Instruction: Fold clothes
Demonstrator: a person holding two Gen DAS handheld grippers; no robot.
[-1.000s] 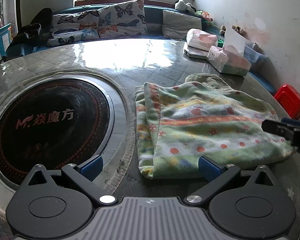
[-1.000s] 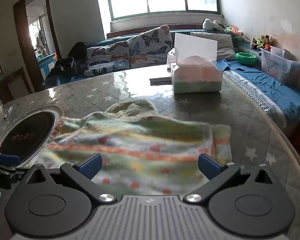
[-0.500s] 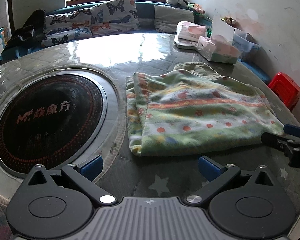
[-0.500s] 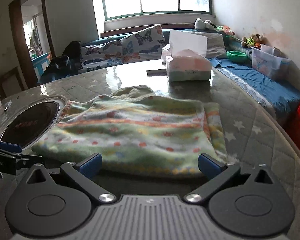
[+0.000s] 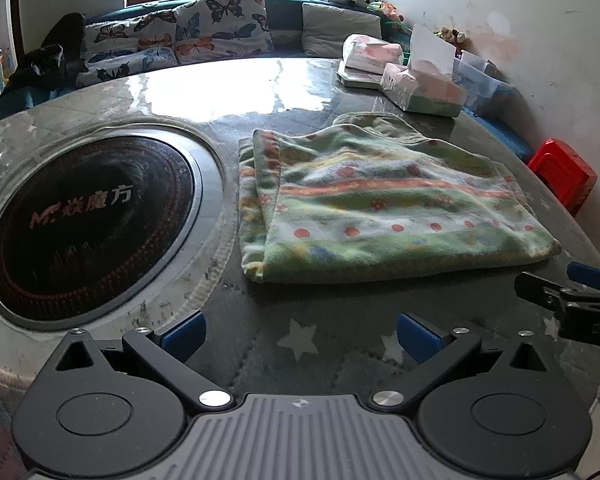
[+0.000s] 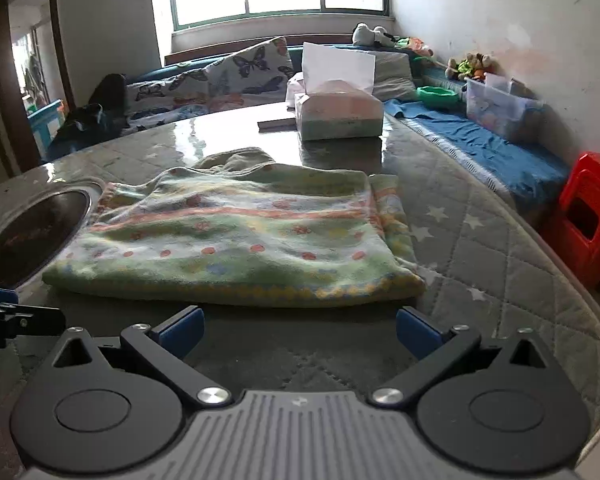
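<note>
A green fleece garment with orange stripes and red dots lies folded flat on the round table; the right wrist view shows the garment from its near edge. My left gripper stands open over bare tabletop, short of the garment's near left corner, nothing between its fingers. My right gripper is open too, just short of the garment's front edge and apart from it. The right gripper's fingers show at the right edge of the left wrist view.
A round black cooktop is set into the table left of the garment. Tissue boxes stand behind it. A red stool is beyond the table's right edge, and a bench with butterfly pillows runs under the window.
Both grippers have drawn back toward the table's near edge, away from the garment. The garment lies still in its folded shape.
</note>
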